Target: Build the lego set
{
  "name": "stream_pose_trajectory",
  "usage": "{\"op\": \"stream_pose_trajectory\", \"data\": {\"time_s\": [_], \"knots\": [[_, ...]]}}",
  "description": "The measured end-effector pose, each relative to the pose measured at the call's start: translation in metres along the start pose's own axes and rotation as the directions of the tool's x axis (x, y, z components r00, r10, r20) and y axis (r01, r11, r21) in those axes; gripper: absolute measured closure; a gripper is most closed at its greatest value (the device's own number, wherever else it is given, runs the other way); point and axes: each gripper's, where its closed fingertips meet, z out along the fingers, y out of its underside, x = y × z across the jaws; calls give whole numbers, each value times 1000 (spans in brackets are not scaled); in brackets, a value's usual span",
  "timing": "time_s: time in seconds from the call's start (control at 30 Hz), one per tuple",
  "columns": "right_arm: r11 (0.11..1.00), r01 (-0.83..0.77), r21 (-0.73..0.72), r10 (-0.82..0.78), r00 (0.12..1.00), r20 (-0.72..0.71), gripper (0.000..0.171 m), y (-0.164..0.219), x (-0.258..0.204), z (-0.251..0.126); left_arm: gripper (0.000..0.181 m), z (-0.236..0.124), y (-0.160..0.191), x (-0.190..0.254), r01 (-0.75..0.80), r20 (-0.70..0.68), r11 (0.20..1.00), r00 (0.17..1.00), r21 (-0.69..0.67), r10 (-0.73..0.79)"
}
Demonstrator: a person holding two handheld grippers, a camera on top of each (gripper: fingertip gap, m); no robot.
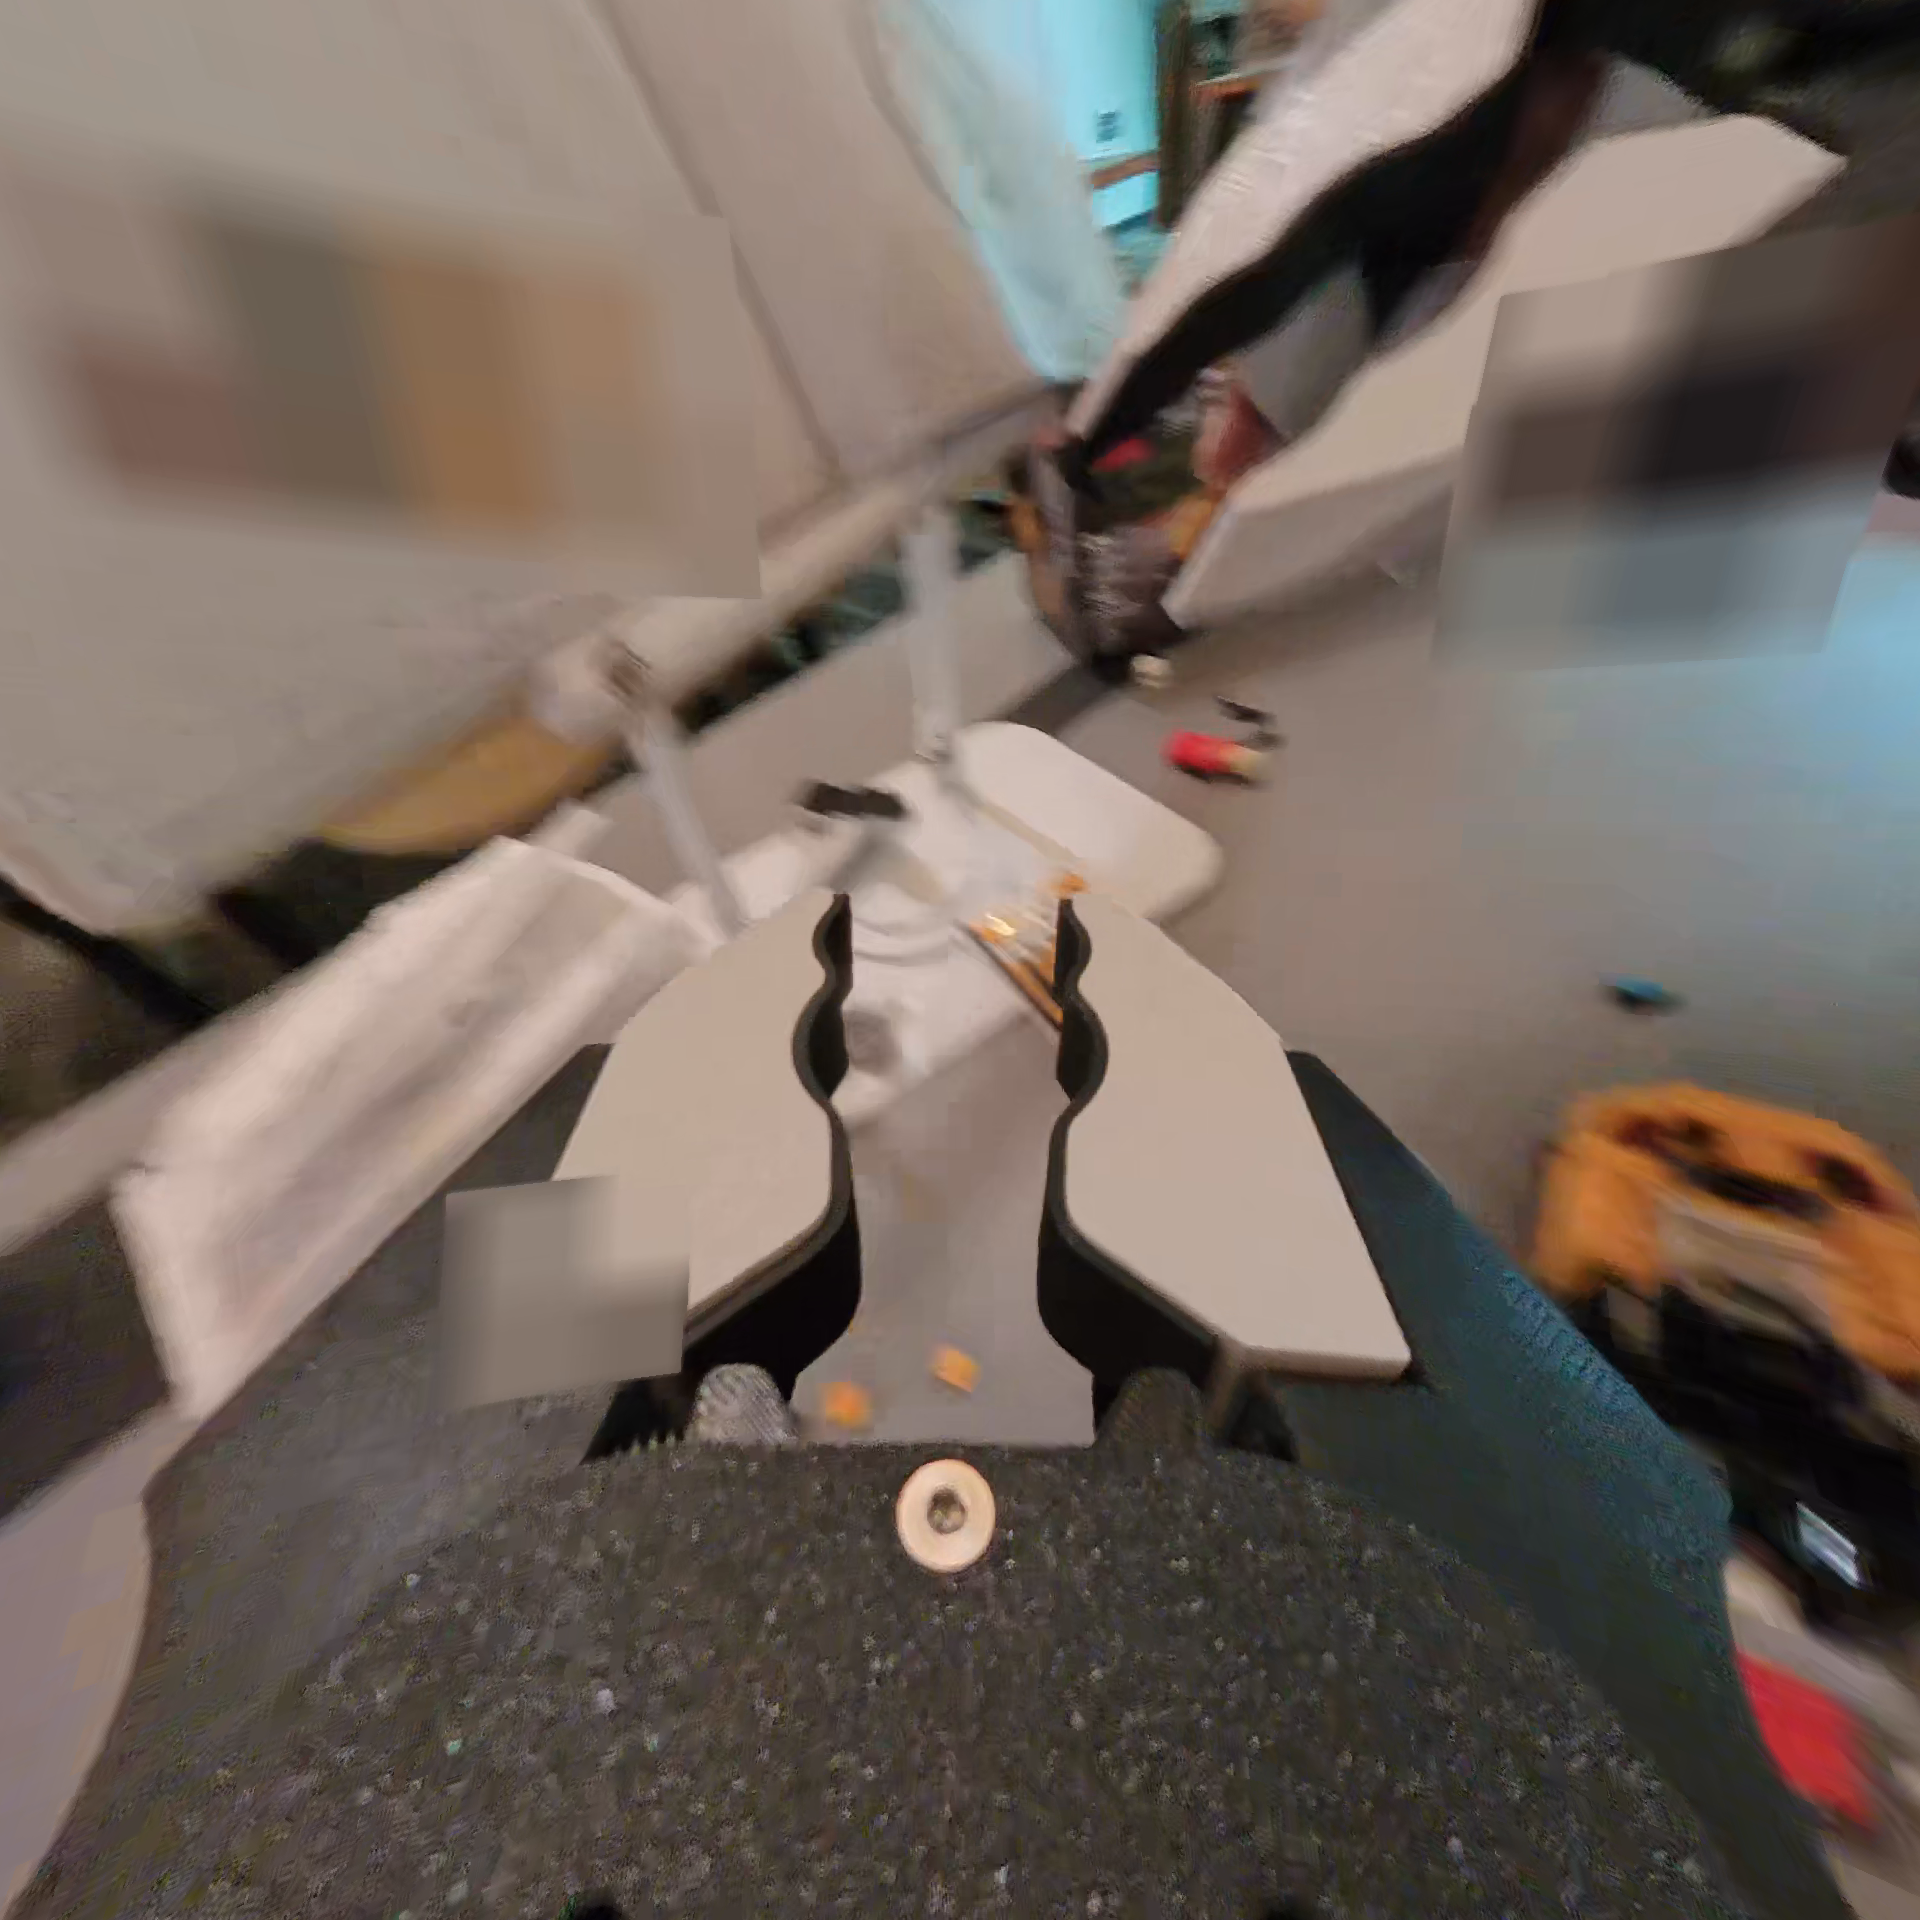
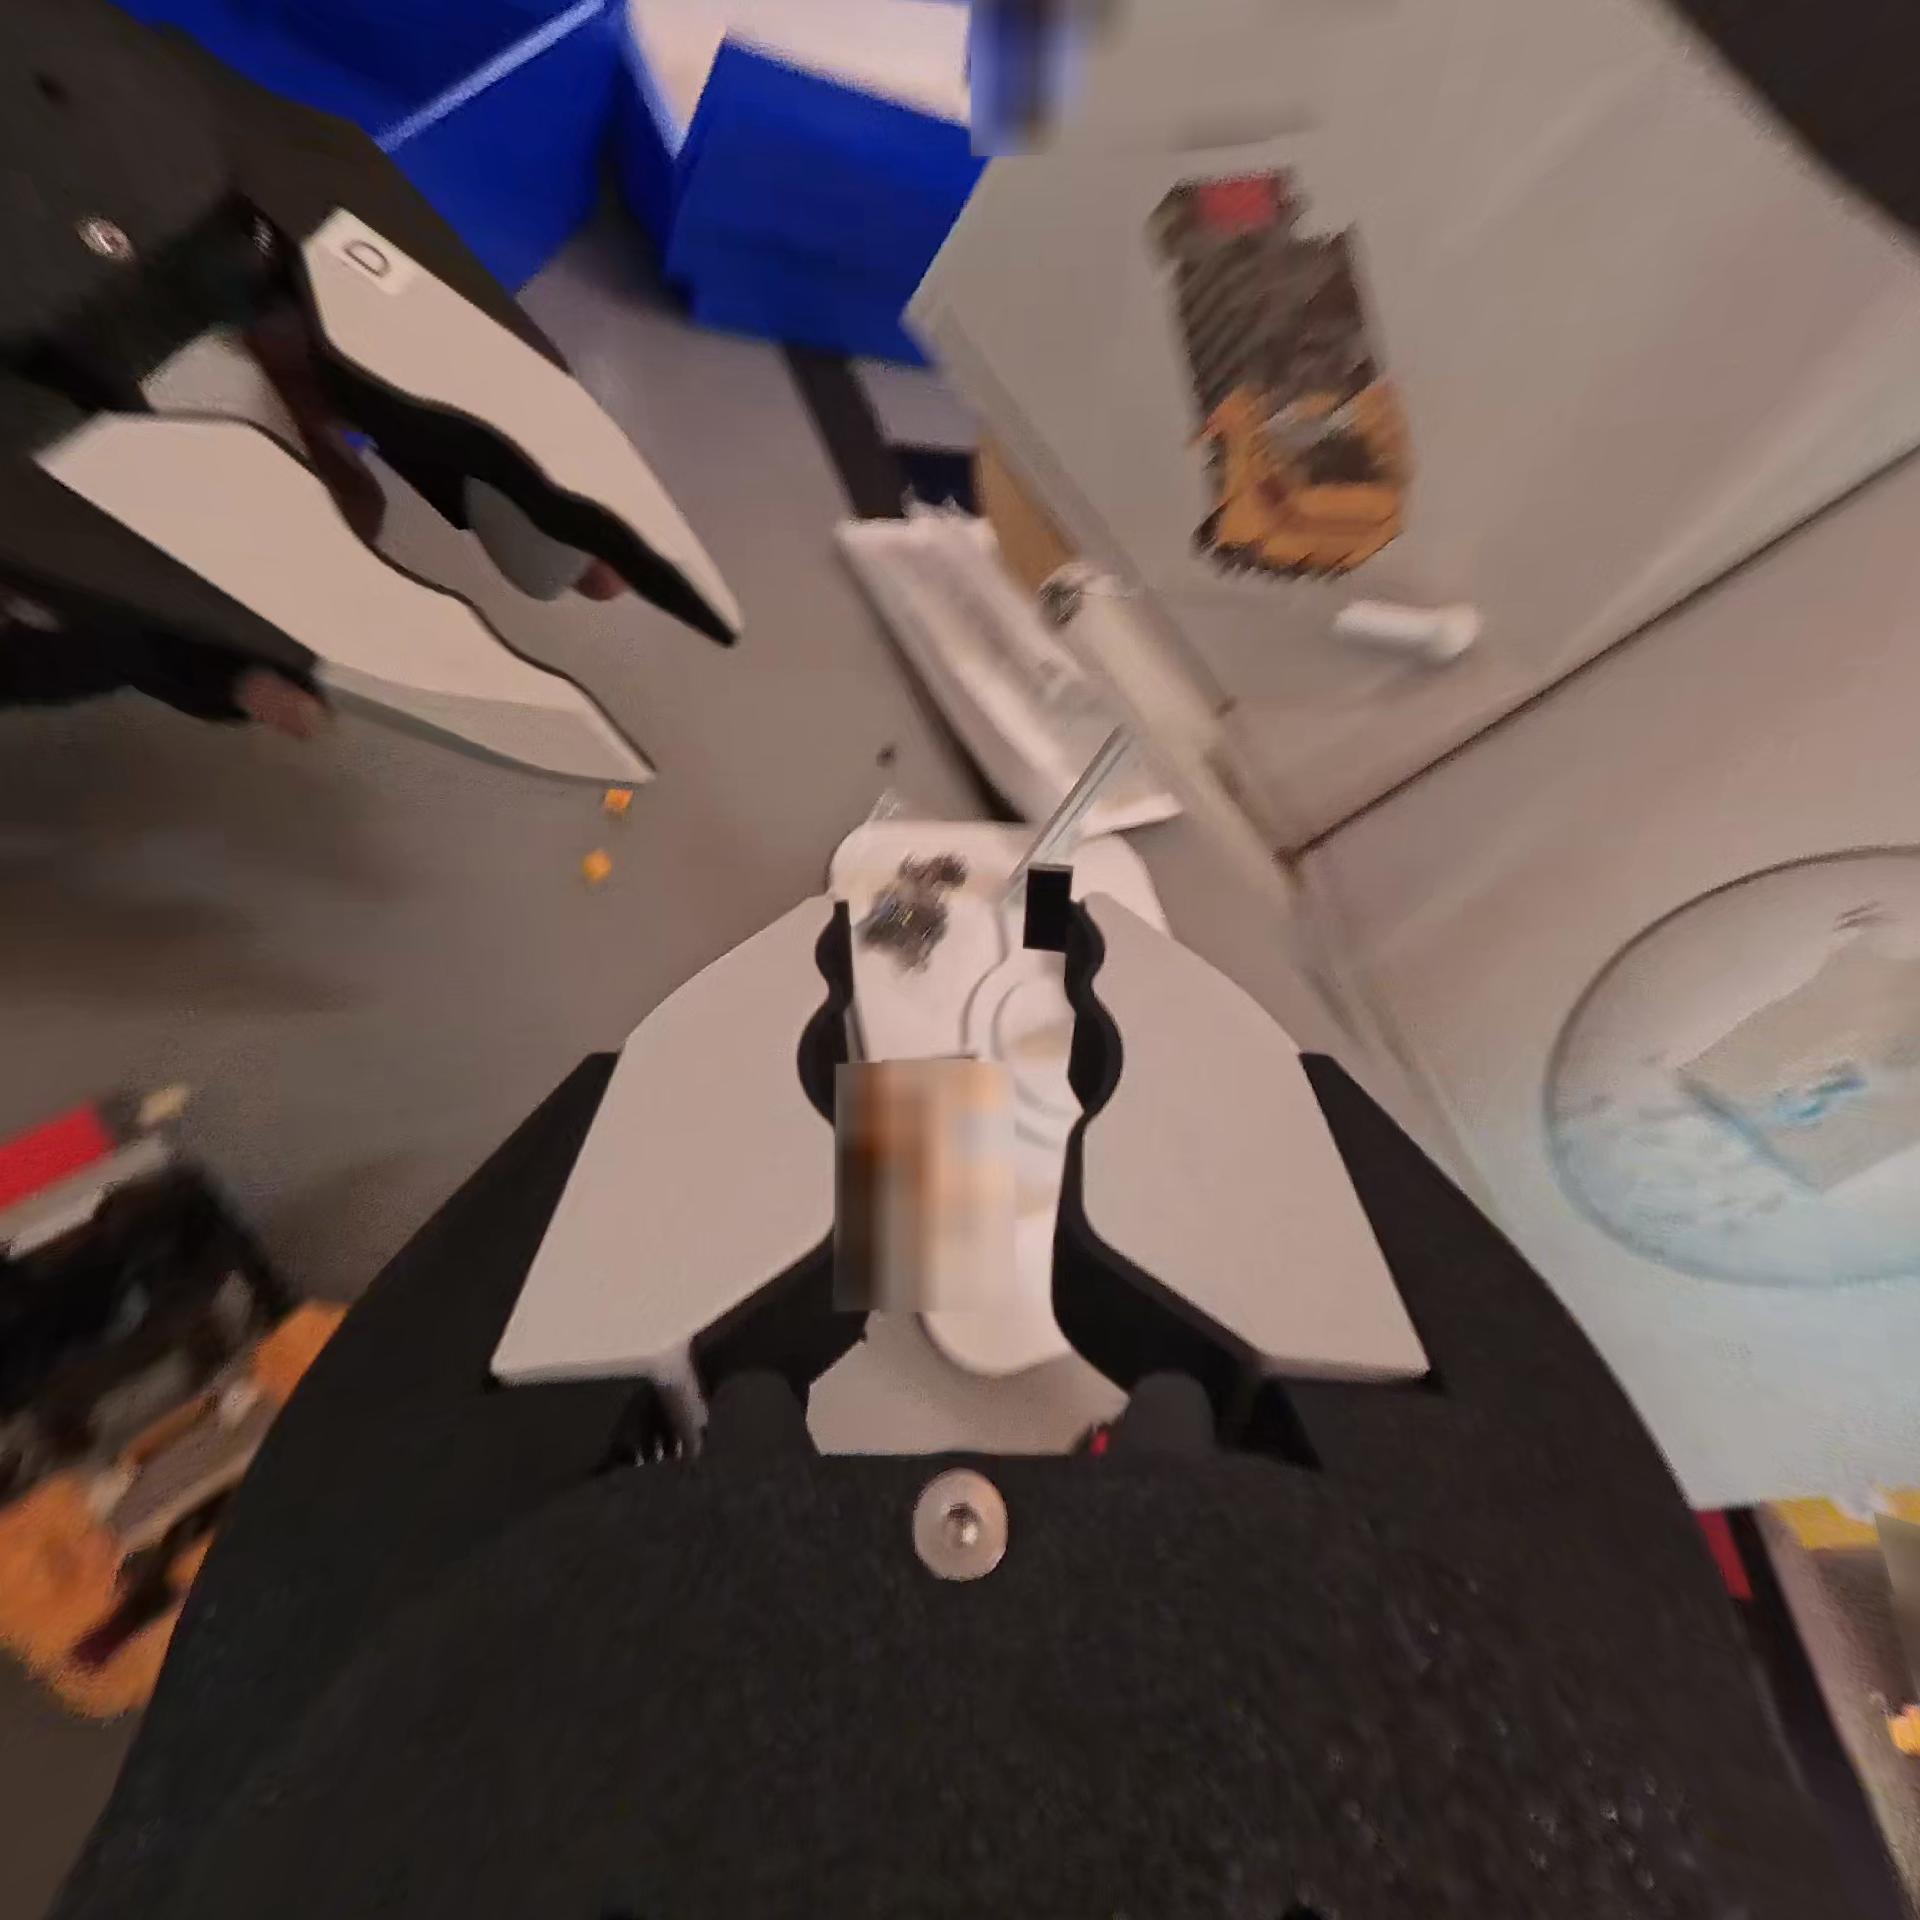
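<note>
Grey surface lies under both of my tools. My right hand-held gripper has its jaws apart with nothing pinched, and a white tray of small dark lego pieces sits between and just past its tips. My left hand-held gripper is also spread and empty, pointing at the same white tray; two tiny orange bricks lie on the surface between its fingers, near their base.
</note>
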Motion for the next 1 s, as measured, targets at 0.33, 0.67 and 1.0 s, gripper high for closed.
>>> {"op": "stream_pose_trajectory", "data": {"time_s": [0.33, 0.67, 1.0], "knots": [[995, -51, 88, 66, 982, -178, 137, -33, 70, 15, 181, 87, -54, -65, -299, 168, 938, 930, -176, 328], [987, -96, 130, 74, 984, 161, 140, 5, -3, 2, 178, 50, -46, -93, 215, 71, 969, 972, 122, -225], [917, 97, -387, 191, 745, 639, 140, 170, -143, -78, 177, 33, -25, -95, 476, -36, 833, 873, 281, -486]]}}
